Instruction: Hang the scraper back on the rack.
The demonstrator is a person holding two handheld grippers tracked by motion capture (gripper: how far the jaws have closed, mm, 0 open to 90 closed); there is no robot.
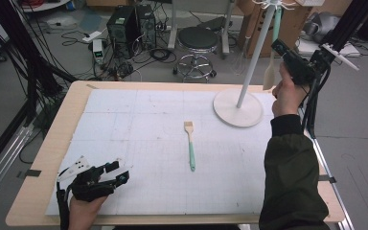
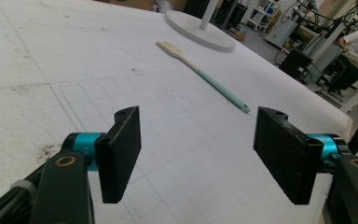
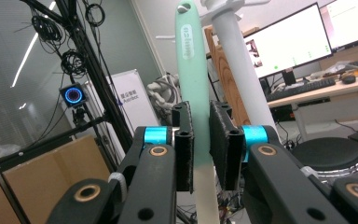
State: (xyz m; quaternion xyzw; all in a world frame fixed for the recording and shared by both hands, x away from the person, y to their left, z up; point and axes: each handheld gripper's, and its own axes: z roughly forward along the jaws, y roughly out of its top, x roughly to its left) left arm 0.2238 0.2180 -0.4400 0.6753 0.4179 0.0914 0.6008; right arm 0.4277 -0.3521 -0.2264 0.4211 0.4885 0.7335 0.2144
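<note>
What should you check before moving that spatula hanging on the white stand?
1. Right hand-held gripper shut on the hanging spatula: ok.
2. Spatula's top on the stand's hook: cannot tell, the top is cut off.
3. Stand upright, base flat on the mat: ok.
4. Brush lying apart from the base: ok.
5. Left hand-held gripper open, nothing between its jaws, resting at the near corner: ok.

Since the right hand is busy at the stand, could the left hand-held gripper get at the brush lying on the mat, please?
Probably yes: the left hand-held gripper is open and the mat between it and the brush looks bare.
</note>
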